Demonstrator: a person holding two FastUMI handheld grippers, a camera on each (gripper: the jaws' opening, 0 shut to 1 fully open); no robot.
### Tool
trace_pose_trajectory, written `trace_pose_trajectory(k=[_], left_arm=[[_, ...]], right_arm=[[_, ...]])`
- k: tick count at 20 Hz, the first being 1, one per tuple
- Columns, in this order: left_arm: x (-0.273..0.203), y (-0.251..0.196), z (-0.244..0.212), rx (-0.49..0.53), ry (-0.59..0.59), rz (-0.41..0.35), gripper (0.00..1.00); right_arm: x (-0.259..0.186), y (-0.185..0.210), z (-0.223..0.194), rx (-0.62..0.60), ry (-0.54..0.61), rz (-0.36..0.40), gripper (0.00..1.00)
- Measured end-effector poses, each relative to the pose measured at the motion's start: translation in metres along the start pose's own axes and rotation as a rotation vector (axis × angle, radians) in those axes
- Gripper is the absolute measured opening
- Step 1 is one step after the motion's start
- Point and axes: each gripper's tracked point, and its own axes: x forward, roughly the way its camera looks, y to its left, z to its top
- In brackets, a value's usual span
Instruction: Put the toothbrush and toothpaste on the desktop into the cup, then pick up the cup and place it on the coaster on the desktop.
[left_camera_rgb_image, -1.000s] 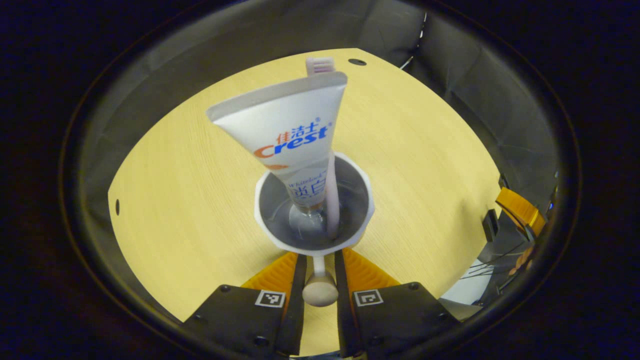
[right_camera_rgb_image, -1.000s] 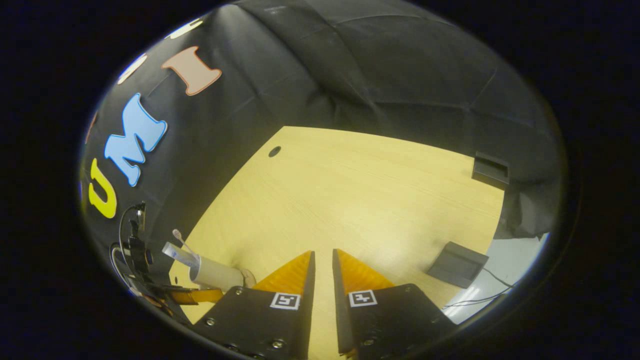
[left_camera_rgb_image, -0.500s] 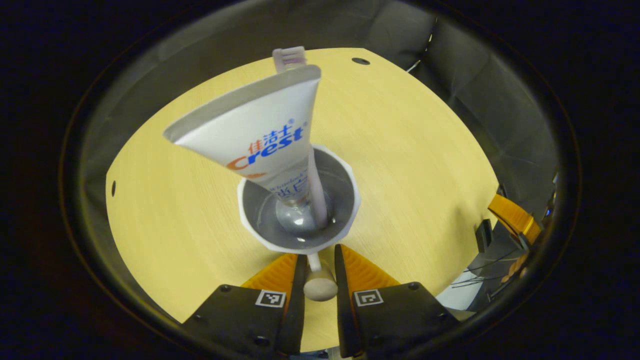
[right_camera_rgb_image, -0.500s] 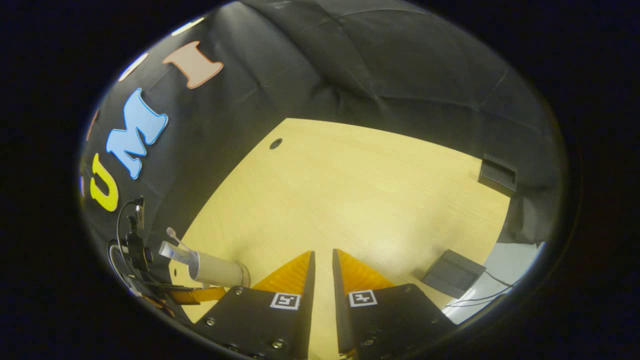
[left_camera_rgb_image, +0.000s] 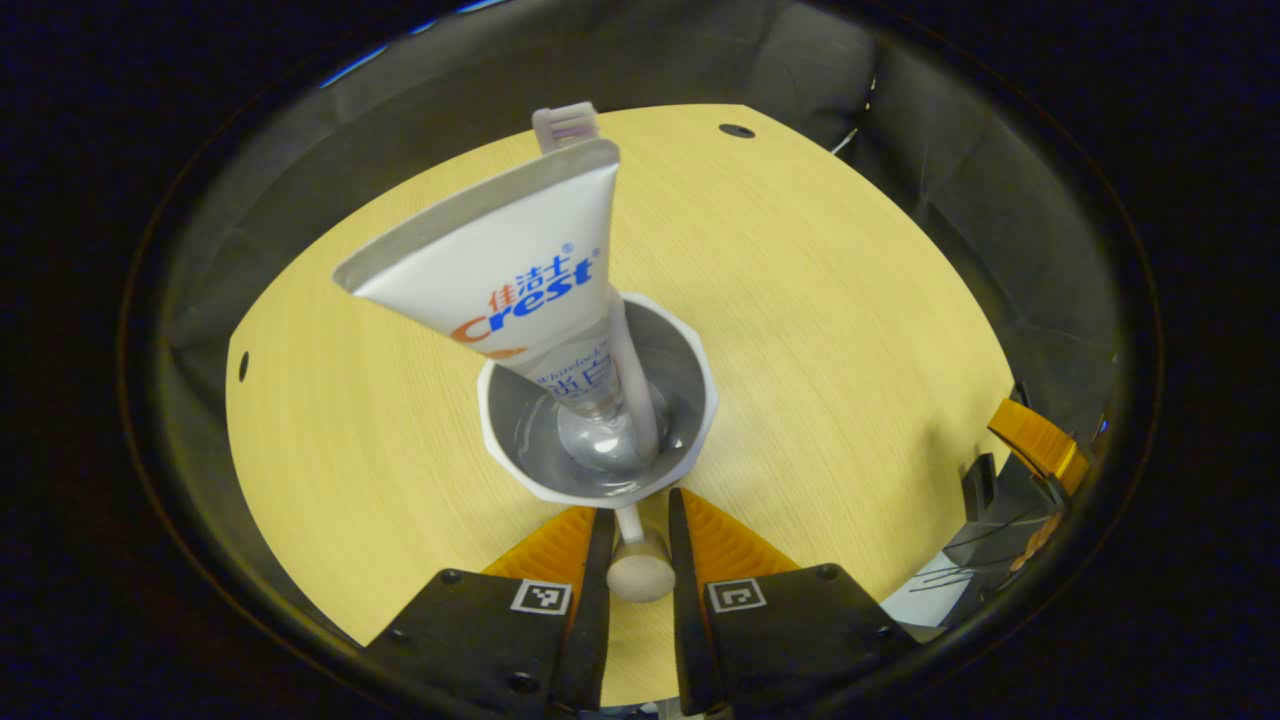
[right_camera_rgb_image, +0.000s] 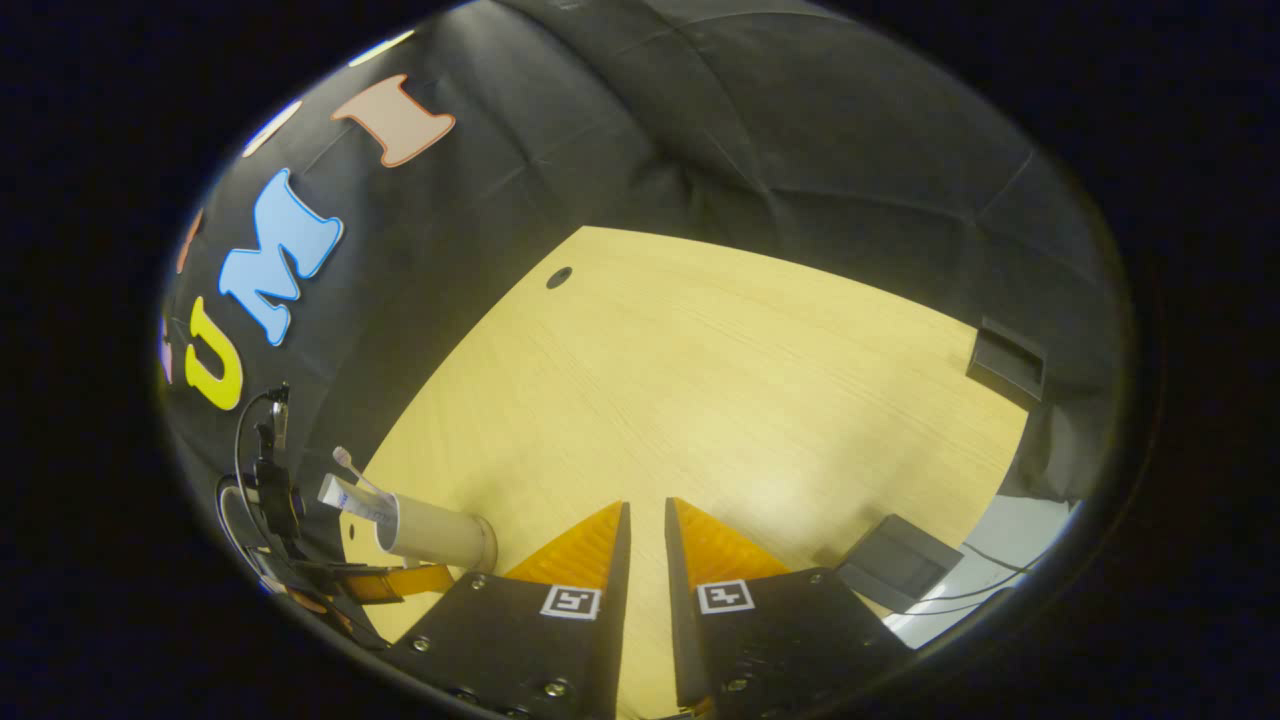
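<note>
L gripper (left_camera_rgb_image: 636, 560) is gripping the cup (left_camera_rgb_image: 598, 405) by its handle (left_camera_rgb_image: 638, 570), fingers pressing the handle knob from both sides w/ only a narrow gap; toothpaste (left_camera_rgb_image: 505, 285) and toothbrush (left_camera_rgb_image: 612, 300) are both standing in the cup, leaning to the far left; vs 1 s ago the cup is sitting further left in the left gripper view and the contents are tilting more leftward, so the cup is prob. being carried, not resting; judging from that, the loading step is done and the carry to the coaster is under way; coaster itself I cannot make out for certain in either view. R gripper (right_camera_rgb_image: 644, 545) is holding nothing, fingers nearly closed w/ a thin slit btwn them, hanging over bare desktop (right_camera_rgb_image: 700, 380); it is looking a bit more downward-right than before, dark pad (right_camera_rgb_image: 895, 565) at the near right edge drifting closer. Right gripper view is giving the cup's side (right_camera_rgb_image: 435, 535), lying at the near left, w/ brush head sticking out past the tube; left gripper view is giving the cup's inside, both items' bases at the bottom.
</note>
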Motion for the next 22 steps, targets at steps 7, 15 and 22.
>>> trace_pose_trajectory(k=[7,15,22], left_arm=[[-0.063,0.02,-0.04,-0.049,-0.062,0.001,0.34],[-0.123,0.098,-0.127,-0.169,-0.136,-0.001,0.34],[-0.167,0.249,-0.174,-0.345,-0.228,0.064,0.34]], right_arm=[[0.0,0.005,-0.008,-0.088,0.032,0.041,0.21],[-0.007,0.059,-0.051,-0.242,0.105,0.123,0.21],[-0.016,0.137,-0.086,-0.406,0.144,0.224,0.21]])
